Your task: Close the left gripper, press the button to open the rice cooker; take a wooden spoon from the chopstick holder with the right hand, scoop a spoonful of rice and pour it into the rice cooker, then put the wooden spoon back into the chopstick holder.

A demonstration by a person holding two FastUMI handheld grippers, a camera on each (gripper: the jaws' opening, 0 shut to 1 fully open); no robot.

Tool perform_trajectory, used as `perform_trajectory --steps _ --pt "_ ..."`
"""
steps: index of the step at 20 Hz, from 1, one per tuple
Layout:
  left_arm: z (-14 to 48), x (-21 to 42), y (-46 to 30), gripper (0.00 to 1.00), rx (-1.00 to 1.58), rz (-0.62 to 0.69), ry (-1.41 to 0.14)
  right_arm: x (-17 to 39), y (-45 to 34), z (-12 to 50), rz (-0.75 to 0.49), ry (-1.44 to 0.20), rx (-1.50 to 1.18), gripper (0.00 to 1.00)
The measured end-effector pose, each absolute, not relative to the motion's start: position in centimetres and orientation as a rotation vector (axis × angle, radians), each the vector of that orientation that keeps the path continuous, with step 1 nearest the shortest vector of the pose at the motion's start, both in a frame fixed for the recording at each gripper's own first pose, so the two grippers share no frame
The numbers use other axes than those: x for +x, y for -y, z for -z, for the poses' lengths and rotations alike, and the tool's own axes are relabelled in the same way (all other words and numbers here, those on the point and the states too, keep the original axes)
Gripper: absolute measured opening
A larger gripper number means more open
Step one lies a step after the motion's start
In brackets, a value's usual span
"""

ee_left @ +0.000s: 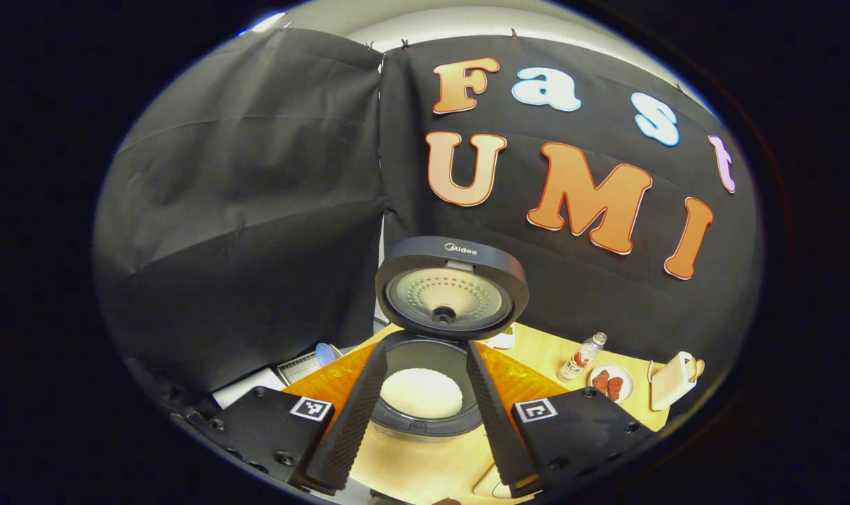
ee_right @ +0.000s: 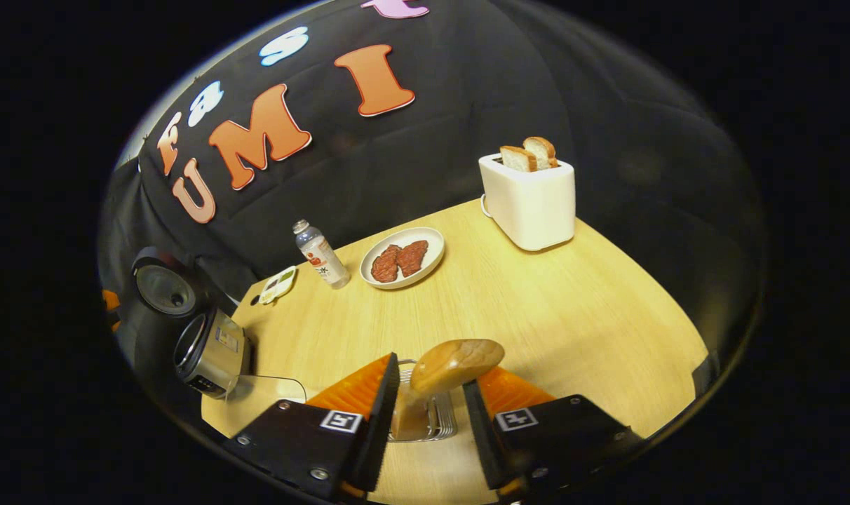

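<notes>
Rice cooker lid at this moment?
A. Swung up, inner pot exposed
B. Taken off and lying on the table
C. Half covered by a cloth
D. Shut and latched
A: the lid stands raised above the rice cooker, whose pot shows white rice inside.

The wooden spoon (ee_right: 455, 365) shows its bowl and a short stub of handle; the rest drops out of sight into the wire chopstick holder (ee_right: 435, 421), itself half masked by the right gripper (ee_right: 428, 421). Left of the spoon, the rice cooker (ee_right: 207, 351) sits squeezed at the edge, its pot interior hidden, its panel too small to make out.
</notes>
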State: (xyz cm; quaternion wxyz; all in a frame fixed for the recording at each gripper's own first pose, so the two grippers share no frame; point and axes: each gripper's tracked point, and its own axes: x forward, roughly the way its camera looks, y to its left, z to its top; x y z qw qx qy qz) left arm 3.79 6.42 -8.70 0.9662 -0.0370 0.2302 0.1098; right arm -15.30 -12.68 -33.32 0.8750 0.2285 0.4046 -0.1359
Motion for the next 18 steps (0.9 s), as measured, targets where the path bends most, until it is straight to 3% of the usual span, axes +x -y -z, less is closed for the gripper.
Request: perform_trajectory --steps 1,2,4,12,18 --pt "8.9 3.6 -6.4 0.80 -0.073 -0.225 -0.471 -15.5 12.7 33.7 0.291 -0.848 0.487 0.47" --pt "9.2 3.4 -6.3 0.78 -0.070 -0.228 -0.474 -15.4 12.7 34.0 0.301 -0.838 0.508 0.33" --pt "9.3 3.3 -6.1 0.80 -0.064 -0.221 -0.473 -15.3 12.4 33.6 0.311 -0.819 0.558 0.21" --pt "9.7 4.0 -4.9 0.82 -0.038 -0.157 -0.464 -15.2 12.1 31.7 0.374 -0.774 0.596 0.08" --pt "8.1 4.7 -5.1 0.83 0.024 -0.107 -0.376 -13.5 11.5 24.8 0.332 -0.687 0.488 0.08"
